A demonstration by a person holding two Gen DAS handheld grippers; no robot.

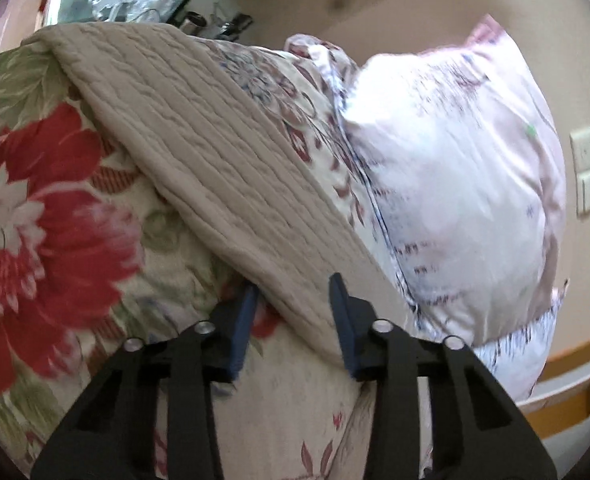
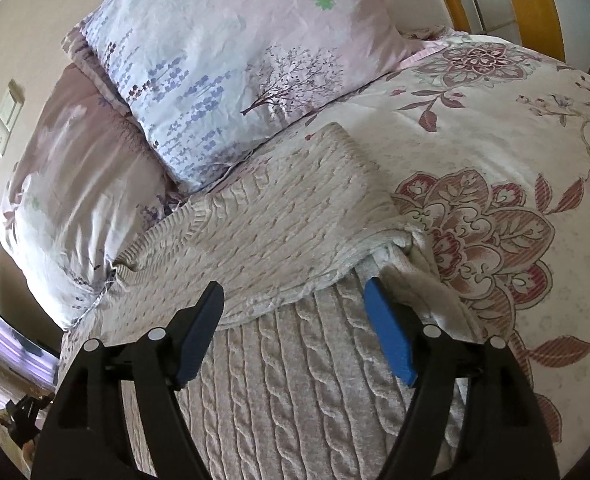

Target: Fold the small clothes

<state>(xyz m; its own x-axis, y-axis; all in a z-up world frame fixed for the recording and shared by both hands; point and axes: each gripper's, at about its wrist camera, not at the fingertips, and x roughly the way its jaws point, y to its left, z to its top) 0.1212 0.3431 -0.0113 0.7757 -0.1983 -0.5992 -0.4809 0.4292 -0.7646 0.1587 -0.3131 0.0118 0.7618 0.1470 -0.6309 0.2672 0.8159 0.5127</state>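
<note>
The beige cable-knit sweater (image 2: 279, 232) lies folded on the flowery quilt (image 2: 495, 128) of the bed, close to the pillows (image 2: 223, 60) at the head end. The right tongs (image 2: 295, 320) are wide apart over it, holding nothing. The left tongs (image 1: 293, 312) are released too, at its edge
</note>
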